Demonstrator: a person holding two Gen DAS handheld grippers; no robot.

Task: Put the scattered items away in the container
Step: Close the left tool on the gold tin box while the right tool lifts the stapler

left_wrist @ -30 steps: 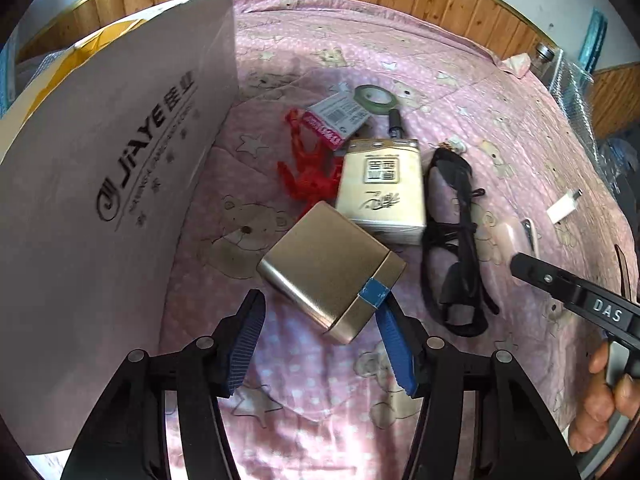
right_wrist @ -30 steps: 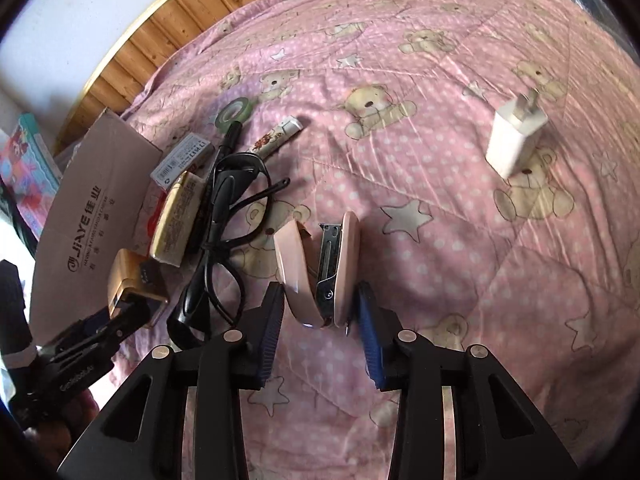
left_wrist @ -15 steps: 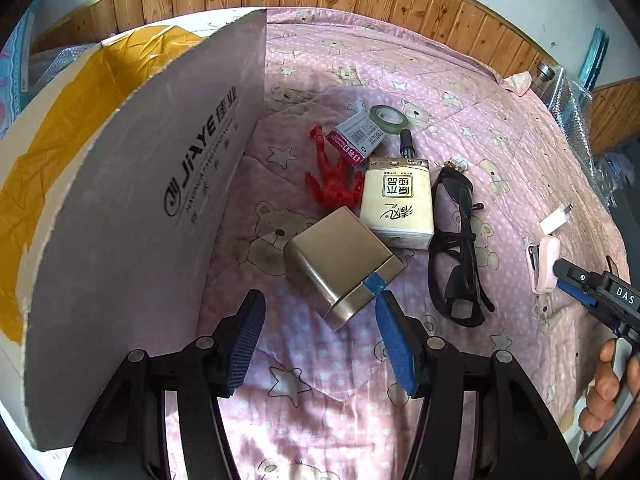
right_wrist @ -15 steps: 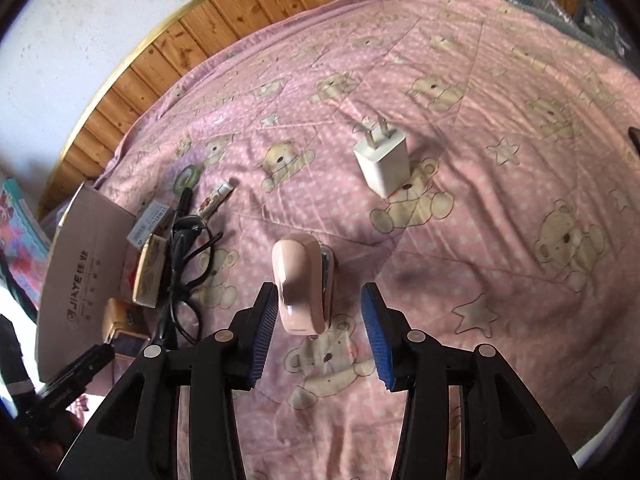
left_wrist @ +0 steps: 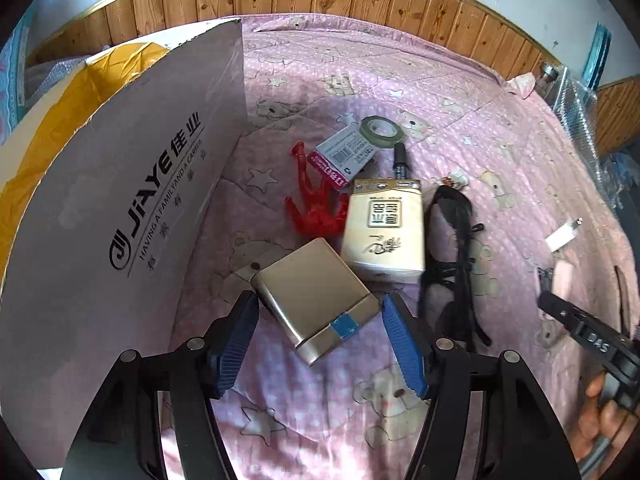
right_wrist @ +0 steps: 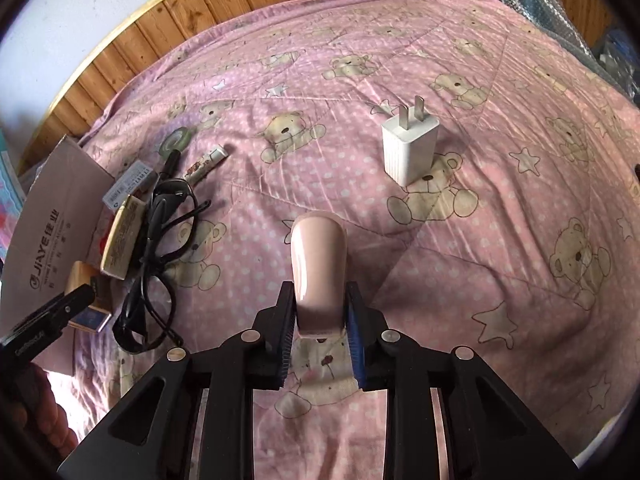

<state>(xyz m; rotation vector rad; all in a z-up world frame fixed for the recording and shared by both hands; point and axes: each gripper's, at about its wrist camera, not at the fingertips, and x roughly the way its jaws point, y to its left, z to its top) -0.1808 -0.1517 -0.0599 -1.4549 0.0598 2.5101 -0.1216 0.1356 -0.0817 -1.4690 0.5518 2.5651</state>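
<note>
Right gripper (right_wrist: 320, 316) clamps pink stapler (right_wrist: 318, 264), underside hidden. Left gripper (left_wrist: 318, 332) spread around gold box (left_wrist: 316, 304), contact unclear.

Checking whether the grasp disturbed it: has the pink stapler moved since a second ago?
Yes. The pink stapler lay on its side beside the black glasses; now it sits turned upright, clamped in the right gripper.

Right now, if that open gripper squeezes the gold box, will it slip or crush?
The gold box looks smooth and shiny, so it may slide between the left gripper pads. Its crisp edges suggest stiff walls, unlikely to crush. It lies skewed to the open jaws, so it will probably twist as they close.
</note>
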